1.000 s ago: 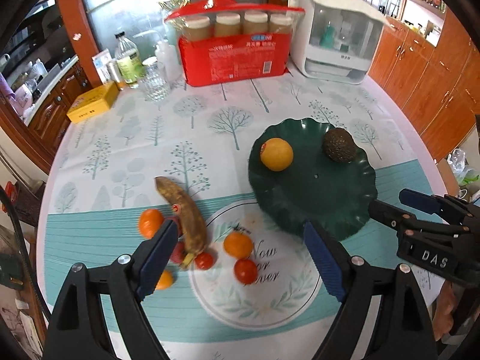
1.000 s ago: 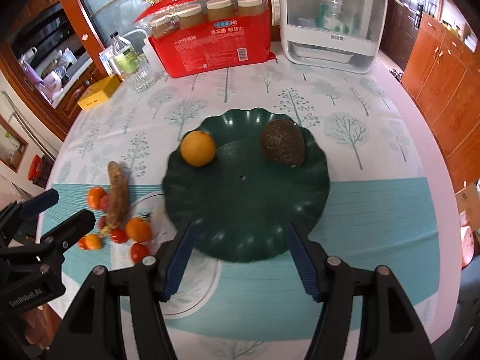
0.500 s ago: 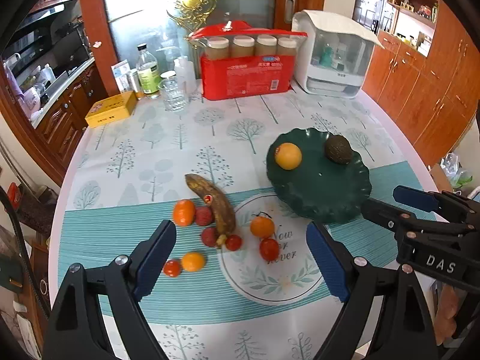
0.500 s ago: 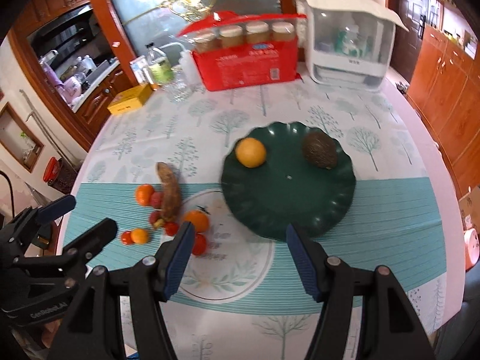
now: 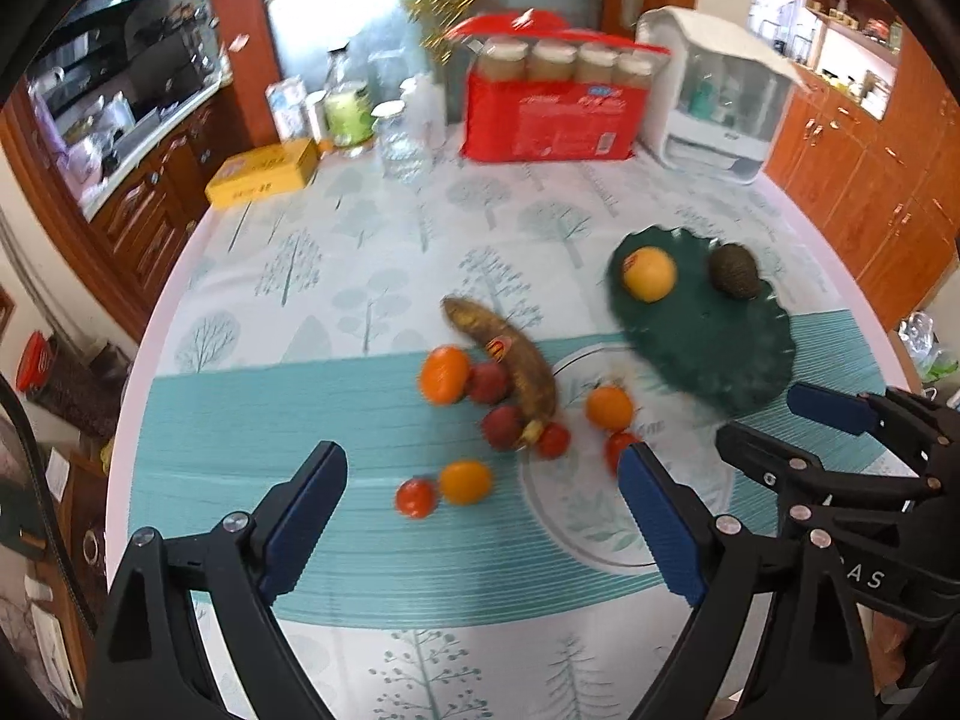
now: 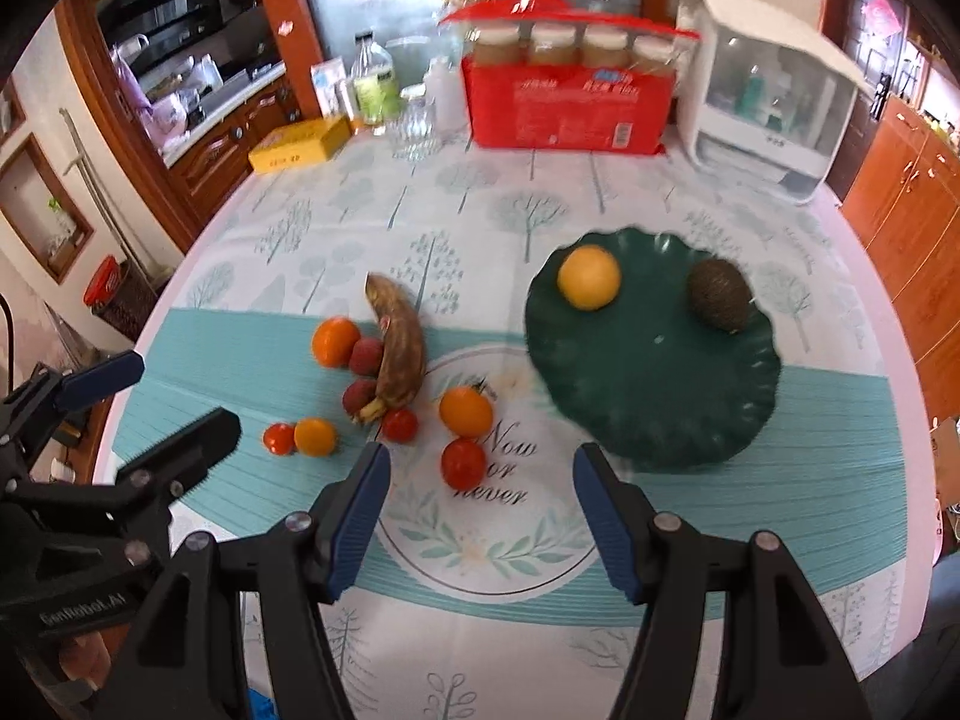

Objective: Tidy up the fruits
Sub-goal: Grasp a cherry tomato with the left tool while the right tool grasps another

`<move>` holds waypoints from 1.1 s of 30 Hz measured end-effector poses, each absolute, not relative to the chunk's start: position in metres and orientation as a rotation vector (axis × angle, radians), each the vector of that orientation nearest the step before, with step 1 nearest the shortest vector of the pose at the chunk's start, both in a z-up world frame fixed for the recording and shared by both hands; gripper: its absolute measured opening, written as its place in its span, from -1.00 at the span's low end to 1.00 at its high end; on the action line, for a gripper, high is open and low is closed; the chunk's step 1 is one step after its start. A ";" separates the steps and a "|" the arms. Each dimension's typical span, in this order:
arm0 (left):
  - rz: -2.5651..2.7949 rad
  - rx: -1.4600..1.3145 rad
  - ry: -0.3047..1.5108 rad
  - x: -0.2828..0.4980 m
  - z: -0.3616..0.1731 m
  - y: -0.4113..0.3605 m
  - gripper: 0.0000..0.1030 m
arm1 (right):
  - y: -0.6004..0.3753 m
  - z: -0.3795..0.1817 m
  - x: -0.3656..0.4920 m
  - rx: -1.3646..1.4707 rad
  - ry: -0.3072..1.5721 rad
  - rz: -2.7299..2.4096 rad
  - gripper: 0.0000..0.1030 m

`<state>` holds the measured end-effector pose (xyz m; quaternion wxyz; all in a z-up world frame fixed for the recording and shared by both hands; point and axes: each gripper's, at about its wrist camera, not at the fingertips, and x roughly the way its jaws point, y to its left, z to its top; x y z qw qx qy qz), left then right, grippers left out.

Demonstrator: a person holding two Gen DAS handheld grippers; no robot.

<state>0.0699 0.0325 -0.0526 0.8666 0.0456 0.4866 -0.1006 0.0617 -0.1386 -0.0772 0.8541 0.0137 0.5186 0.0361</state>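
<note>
A dark green plate (image 5: 720,354) (image 6: 660,396) holds an orange (image 5: 648,273) (image 6: 588,284) and an avocado (image 5: 733,270) (image 6: 719,294). Left of it on the tablecloth lie a brown banana (image 5: 510,363) (image 6: 396,354), tangerines (image 5: 444,374) (image 6: 465,411), small red fruits (image 5: 503,427) (image 6: 366,355) and tomatoes (image 5: 416,497) (image 6: 462,463). My left gripper (image 5: 480,510) is open and empty above the near side of the fruit pile. My right gripper (image 6: 480,510) is open and empty, near the table's front edge; it also shows in the left wrist view (image 5: 798,426).
At the table's back stand a red pack of jars (image 5: 549,114) (image 6: 570,96), a white appliance (image 5: 720,114) (image 6: 768,114), bottles and a glass jar (image 5: 402,138), and a yellow box (image 5: 264,171) (image 6: 300,144). Wooden cabinets line both sides.
Both grippers have pulled back and shifted left from the plate; the loose fruit pile now sits in the middle of both views. Both stay open and empty.
</note>
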 end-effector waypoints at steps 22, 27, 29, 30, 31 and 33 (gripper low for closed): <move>-0.119 -0.010 1.247 0.098 -0.176 0.095 0.71 | -0.135 -0.172 0.089 0.134 1.277 0.073 0.24; -0.148 -0.032 1.258 0.107 -0.185 0.094 0.42 | -0.139 -0.181 0.095 0.154 1.281 0.070 0.23; -0.163 -0.042 1.261 0.110 -0.189 0.093 0.32 | -0.138 -0.183 0.097 0.155 1.281 0.071 0.18; -0.169 -0.043 1.261 0.111 -0.190 0.093 0.28 | -0.138 -0.184 0.097 0.154 1.282 0.073 0.17; -0.172 -0.041 1.261 0.111 -0.191 0.092 0.25 | -0.137 -0.186 0.098 0.151 1.284 0.075 0.13; -0.179 -0.035 1.259 0.112 -0.192 0.091 0.17 | -0.135 -0.188 0.100 0.147 1.287 0.079 0.06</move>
